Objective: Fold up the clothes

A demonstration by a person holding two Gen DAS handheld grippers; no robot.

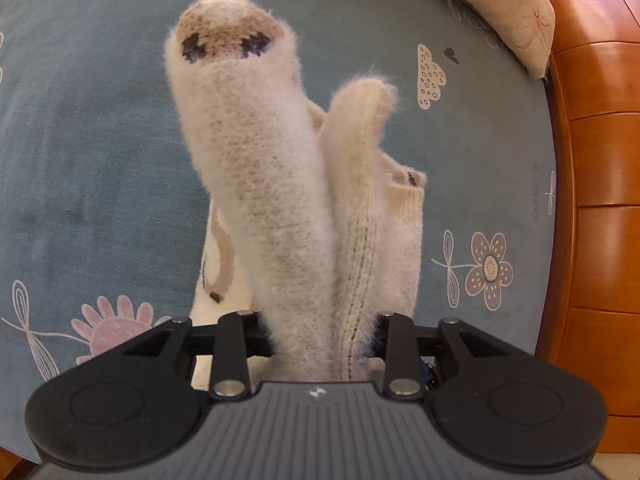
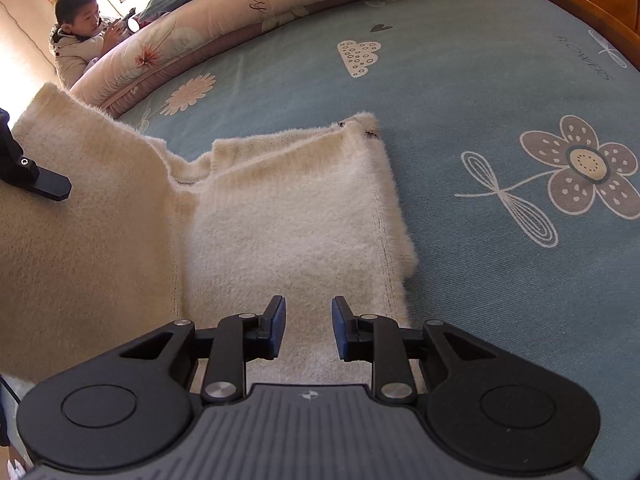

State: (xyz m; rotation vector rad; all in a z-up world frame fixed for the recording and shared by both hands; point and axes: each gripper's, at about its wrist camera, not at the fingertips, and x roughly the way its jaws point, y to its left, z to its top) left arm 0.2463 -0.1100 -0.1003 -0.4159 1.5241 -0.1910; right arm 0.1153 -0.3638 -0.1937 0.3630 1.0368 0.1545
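A fluffy cream sweater (image 1: 256,184) with brown and dark knitted marks rises bunched from between the jaws of my left gripper (image 1: 320,336), which is shut on it; the fabric hides the fingertips. In the right wrist view the sweater (image 2: 288,216) lies partly folded on the blue-grey flowered bed sheet (image 2: 480,100), and its left part is lifted. My right gripper (image 2: 309,320) hovers open just over the flat part, with nothing between its blue pads. Part of the left gripper (image 2: 40,180) shows at the left edge against the lifted fabric.
A wooden bed frame (image 1: 592,160) borders the sheet on the right. A cream flowered quilt (image 2: 224,20) and pillow (image 1: 516,12) lie along the far side. A person (image 2: 76,40) in a light jacket sits beyond the quilt, holding a small device. Bare sheet lies right of the sweater.
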